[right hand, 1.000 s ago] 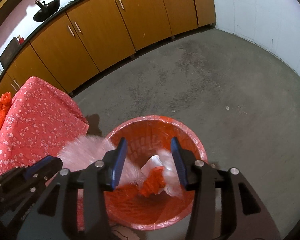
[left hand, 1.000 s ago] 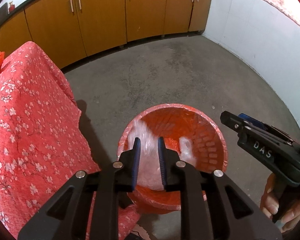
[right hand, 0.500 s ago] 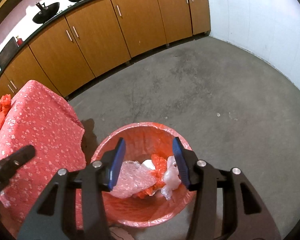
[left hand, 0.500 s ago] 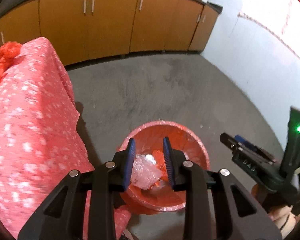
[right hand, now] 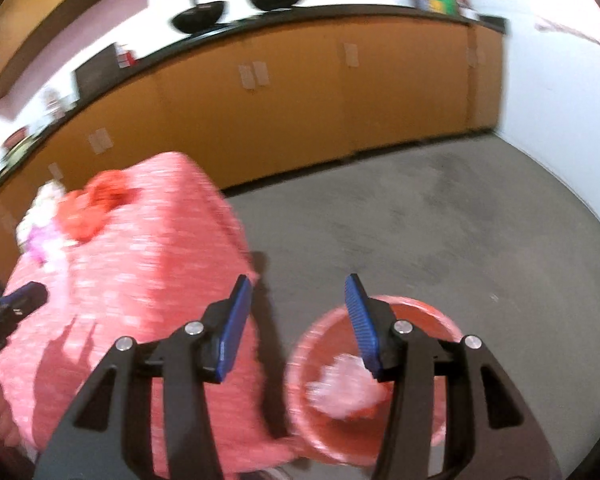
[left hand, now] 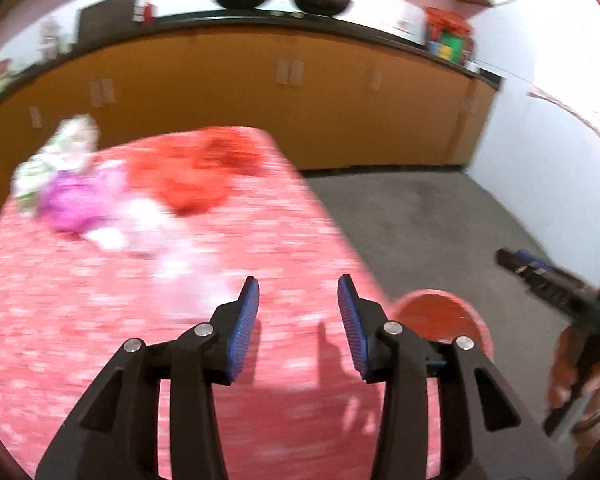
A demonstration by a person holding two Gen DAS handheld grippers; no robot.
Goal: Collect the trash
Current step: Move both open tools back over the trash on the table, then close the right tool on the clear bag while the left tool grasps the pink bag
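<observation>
Both tools are spread apart and empty: the left tool (left hand: 298, 300) hangs over the red-clothed surface (left hand: 80, 320), aimed toward the blurred red, purple and white trash (left hand: 188, 184) piled at its far end. The right tool (right hand: 298, 300) hovers by the surface's corner above the red bin (right hand: 328, 436), which stands on the floor just beside it, probably so scraps drop straight in; pale plastic trash (right hand: 340, 384) lies inside.

Trash pile (left hand: 100, 184) on table (left hand: 260, 248) smeared by blur; bin (right hand: 420, 312) partly behind right gripper (right hand: 298, 294), contents fuzzy.

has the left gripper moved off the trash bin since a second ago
Yes. The left gripper, open and empty, has swung left from over the red trash bin to over the pink-clothed table.
</observation>
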